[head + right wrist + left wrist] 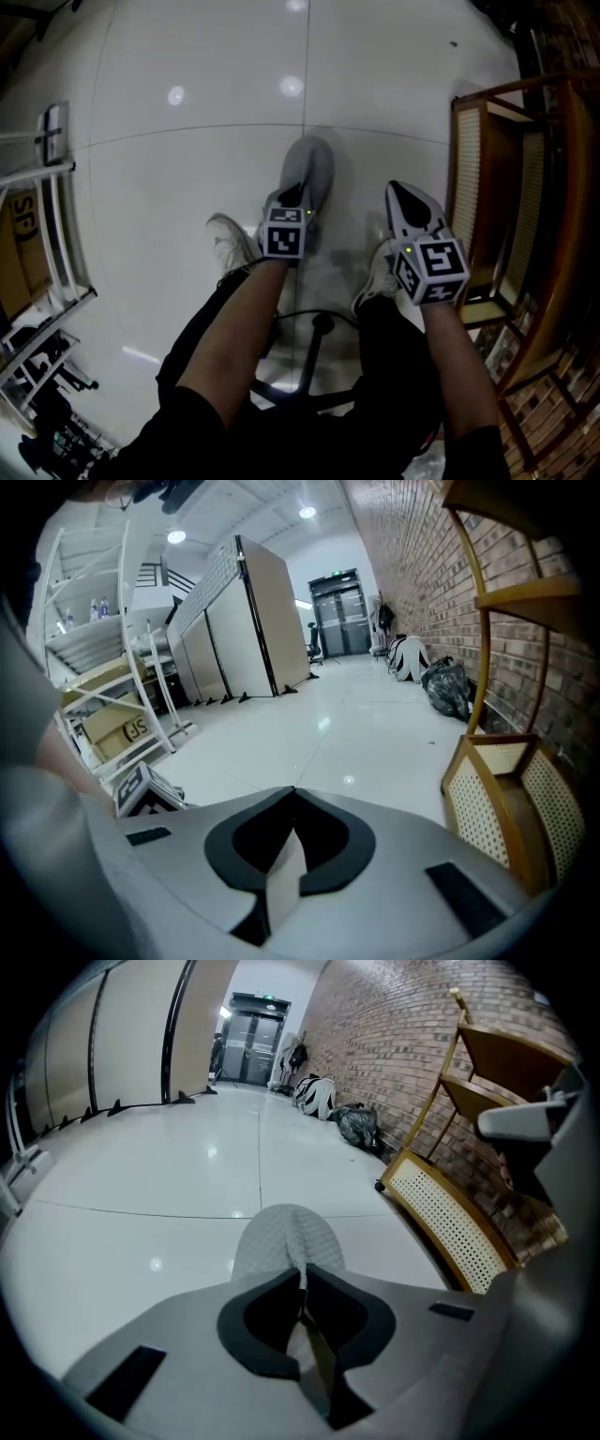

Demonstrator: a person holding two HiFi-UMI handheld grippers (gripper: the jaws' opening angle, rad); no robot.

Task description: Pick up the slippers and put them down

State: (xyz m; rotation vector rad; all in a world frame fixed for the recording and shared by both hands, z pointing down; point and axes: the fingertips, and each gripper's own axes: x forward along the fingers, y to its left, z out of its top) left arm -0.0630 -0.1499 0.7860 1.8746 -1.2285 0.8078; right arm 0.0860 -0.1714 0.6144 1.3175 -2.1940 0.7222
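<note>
The left claw [298, 194] [302, 1277] is clamped on the edge of a grey quilted slipper [311, 161] [286, 1238], whose toe points away from the seated person, over the white tiled floor [187, 169], ahead of the person's white shoes [230, 244]. The right claw [397, 193] [293, 795] angles downward beside a cane-panelled wooden rack [487, 178], its jaws pressed together with no slipper showing beyond them.
</note>
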